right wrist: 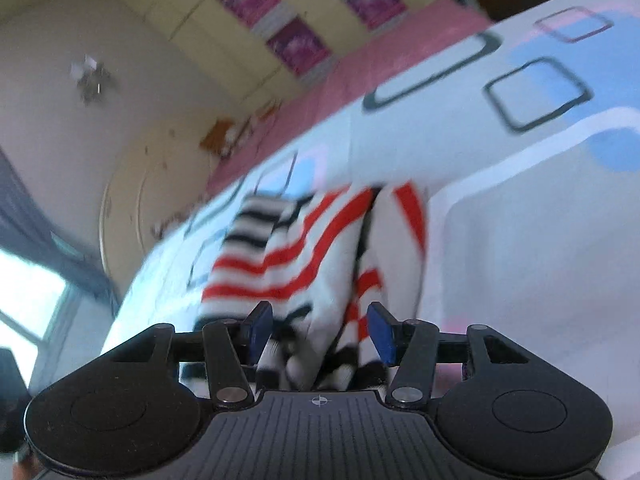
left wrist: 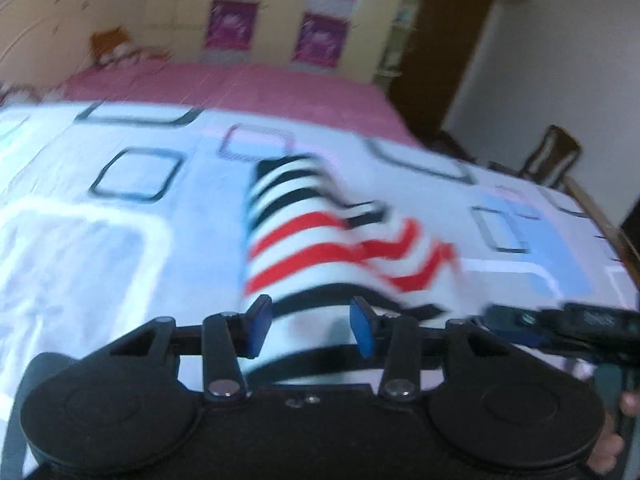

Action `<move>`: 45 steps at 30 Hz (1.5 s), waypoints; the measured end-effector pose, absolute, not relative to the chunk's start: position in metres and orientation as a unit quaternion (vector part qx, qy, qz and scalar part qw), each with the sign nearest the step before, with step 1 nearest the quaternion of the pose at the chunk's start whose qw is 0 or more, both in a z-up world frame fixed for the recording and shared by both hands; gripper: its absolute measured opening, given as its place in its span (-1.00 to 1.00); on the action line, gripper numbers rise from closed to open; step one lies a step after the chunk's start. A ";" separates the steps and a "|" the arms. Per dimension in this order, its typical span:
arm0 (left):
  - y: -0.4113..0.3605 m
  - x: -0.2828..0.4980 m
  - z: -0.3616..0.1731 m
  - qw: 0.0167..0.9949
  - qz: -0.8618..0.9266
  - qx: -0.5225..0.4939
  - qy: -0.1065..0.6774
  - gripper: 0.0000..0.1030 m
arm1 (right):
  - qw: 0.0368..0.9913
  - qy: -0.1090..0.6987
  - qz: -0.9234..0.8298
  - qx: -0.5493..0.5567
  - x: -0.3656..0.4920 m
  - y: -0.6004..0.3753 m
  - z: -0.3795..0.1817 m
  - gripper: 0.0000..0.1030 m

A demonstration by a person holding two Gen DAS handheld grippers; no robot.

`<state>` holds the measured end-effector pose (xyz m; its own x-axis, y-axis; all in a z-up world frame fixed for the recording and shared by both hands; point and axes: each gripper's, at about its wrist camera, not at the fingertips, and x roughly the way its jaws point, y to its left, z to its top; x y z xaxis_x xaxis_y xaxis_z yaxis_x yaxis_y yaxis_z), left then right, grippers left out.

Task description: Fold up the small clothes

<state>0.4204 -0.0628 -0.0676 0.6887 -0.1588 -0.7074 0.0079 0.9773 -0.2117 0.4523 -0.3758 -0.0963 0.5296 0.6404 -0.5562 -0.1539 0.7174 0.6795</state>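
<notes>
A small white garment with red and black stripes (left wrist: 296, 236) lies partly folded on the patterned bedsheet (left wrist: 120, 240). In the left wrist view my left gripper (left wrist: 311, 322) hangs over its near end. The blue pads (left wrist: 260, 320) stand apart and the cloth shows between them without being pinched. The right wrist view is tilted and blurred. There the striped garment (right wrist: 288, 256) has a raised fold down its middle. My right gripper (right wrist: 320, 330) is open over the near edge, with cloth lying loose between its pads (right wrist: 380, 332). The right gripper (left wrist: 560, 320) also shows at the left view's right side.
A pink sheet (left wrist: 240, 84) covers the far part of the bed, with a wardrobe (left wrist: 280, 12) behind it. The bed's wooden edge (left wrist: 600, 216) and a chair (left wrist: 556, 156) are at the right. A person's hand (left wrist: 624, 404) shows at the lower right.
</notes>
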 end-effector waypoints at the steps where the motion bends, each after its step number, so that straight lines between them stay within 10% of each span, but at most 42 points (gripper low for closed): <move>1: -0.058 0.426 -0.073 0.909 -0.047 -0.101 0.401 -0.18 | 0.823 0.428 0.241 0.287 0.453 -0.371 -0.098 0.03; 24: -0.010 0.438 -0.102 0.879 -0.123 -0.184 0.423 -0.18 | 0.834 0.487 0.159 0.203 0.470 -0.314 -0.108 0.03; 28: 0.002 0.439 -0.100 0.877 -0.140 -0.209 0.408 0.18 | 0.842 0.479 0.156 0.193 0.471 -0.310 -0.107 0.03; 35: 0.011 0.453 -0.119 0.850 -0.175 -0.229 0.441 -0.28 | 0.851 0.470 0.156 0.174 0.476 -0.299 -0.109 0.03; 37: 0.009 0.455 -0.119 0.851 -0.180 -0.221 0.442 -0.32 | 0.857 0.460 0.172 0.159 0.475 -0.294 -0.106 -0.48; 45: -0.012 0.449 -0.106 0.869 -0.210 -0.159 0.418 -0.37 | 0.923 0.333 0.163 0.104 0.421 -0.305 -0.067 -0.56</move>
